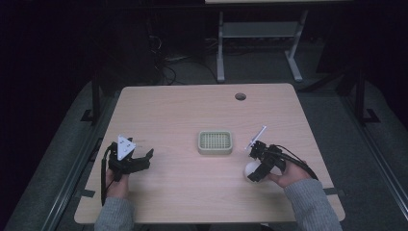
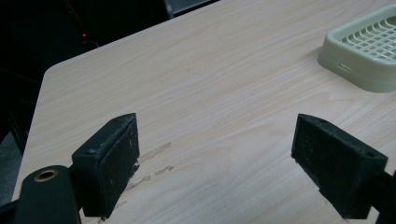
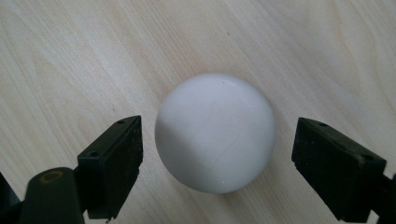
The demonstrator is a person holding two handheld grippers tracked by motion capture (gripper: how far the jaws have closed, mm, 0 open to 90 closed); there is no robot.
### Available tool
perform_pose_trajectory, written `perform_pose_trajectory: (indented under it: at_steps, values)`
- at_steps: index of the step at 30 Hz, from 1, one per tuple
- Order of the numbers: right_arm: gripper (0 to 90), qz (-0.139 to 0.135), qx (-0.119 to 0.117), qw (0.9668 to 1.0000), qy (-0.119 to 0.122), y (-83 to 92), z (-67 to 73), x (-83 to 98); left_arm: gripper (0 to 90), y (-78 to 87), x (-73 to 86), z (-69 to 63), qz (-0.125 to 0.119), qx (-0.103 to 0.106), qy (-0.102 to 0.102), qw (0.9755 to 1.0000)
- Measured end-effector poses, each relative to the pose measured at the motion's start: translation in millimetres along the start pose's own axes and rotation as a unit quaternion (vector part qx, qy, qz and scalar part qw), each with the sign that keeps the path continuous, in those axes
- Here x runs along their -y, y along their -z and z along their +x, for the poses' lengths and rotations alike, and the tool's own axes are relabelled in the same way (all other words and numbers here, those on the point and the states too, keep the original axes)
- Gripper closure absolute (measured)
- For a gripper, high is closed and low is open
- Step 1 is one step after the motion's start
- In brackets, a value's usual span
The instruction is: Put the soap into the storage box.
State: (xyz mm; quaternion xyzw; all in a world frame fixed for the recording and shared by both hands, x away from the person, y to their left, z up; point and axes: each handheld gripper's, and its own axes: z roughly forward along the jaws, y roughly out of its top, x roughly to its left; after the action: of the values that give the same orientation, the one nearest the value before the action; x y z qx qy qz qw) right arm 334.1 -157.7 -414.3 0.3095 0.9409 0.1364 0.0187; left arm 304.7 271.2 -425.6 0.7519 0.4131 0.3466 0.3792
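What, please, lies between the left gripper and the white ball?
Bare tabletop separates the left gripper from the white ball, seen in the high view.

The person wears grey knit sleeves (image 1: 308, 204). Each hand holds a black tool. The left gripper (image 1: 139, 160) has a grey three-cornered plate (image 1: 124, 146) on top with small dark dots, and a black cable (image 1: 103, 178). The right gripper (image 1: 253, 169) has a looping black cable (image 1: 298, 162) too. The jaws are black blocks with small screws (image 3: 93, 153) and a brass ring (image 2: 45, 175).
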Motion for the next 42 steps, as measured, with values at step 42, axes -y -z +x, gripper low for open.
perform_pose_trajectory:
  at_steps: [42]
  values:
    - [15.6,0.059,0.017,0.9980,0.015,-24.6,3.3,-11.3,14.8,0.4,-0.6,-0.5,-0.004,-0.001,0.006,1.0000]
